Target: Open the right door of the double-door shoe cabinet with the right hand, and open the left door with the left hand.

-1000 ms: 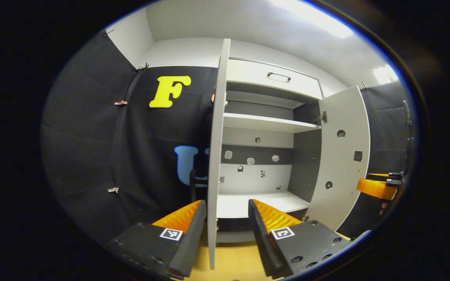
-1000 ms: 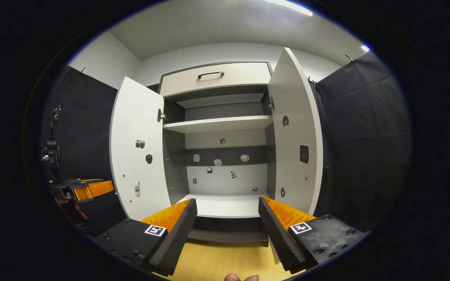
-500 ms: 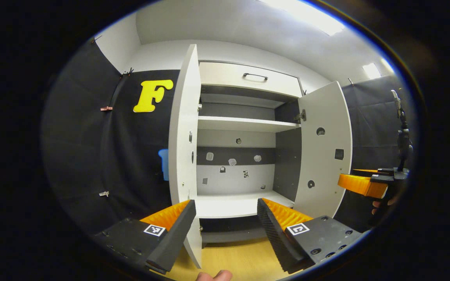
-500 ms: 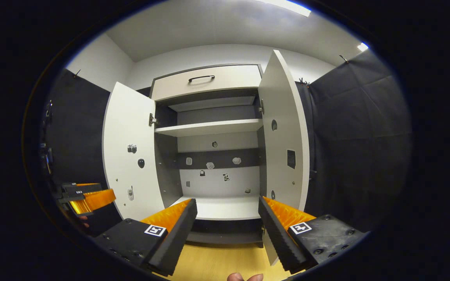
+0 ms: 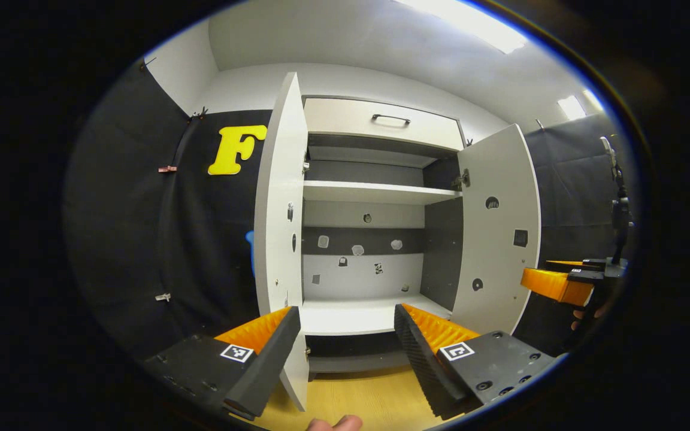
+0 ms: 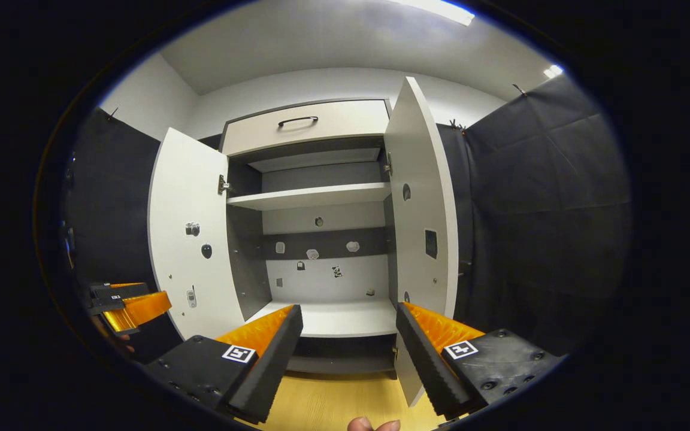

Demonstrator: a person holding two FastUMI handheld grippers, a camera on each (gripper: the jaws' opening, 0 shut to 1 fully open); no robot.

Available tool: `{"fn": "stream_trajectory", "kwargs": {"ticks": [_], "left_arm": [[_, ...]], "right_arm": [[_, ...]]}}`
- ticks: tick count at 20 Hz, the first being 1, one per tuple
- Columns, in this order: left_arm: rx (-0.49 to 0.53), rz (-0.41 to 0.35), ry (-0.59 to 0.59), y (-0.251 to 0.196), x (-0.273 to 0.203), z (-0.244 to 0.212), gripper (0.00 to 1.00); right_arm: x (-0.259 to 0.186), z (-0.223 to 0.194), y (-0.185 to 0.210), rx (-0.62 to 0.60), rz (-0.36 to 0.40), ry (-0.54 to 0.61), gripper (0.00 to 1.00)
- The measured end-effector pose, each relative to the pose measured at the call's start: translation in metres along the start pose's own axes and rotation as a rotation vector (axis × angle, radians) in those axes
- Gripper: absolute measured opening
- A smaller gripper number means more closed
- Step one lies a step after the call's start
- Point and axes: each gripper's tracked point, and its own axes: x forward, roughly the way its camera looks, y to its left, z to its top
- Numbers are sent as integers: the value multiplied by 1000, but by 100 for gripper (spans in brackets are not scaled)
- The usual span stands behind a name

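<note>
Standing open, shoe cabinet (image 6: 321, 197) shows bare shelves.

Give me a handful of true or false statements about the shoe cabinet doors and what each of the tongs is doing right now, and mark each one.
1. Both doors of the shoe cabinet stand open. True: the left door and the right door are swung out from the shoe cabinet.
2. The left tongs are clamped on the left door. False: they are open and hold nothing.
3. The right tongs are open and hold nothing. True.
4. The top drawer is pulled out. False: it sits closed above the shelves.
5. Shoes stand on the upper shelf. False: the shelf is bare.
</note>
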Motion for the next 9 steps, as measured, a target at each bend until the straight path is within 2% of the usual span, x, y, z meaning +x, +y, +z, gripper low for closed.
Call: {"fn": "stream_trajectory", "kwargs": {"ticks": [9], "left_arm": [[13, 20, 12, 5, -3, -2, 97]], "right_arm": [[-1, -2, 8, 1, 19, 4, 98]]}}
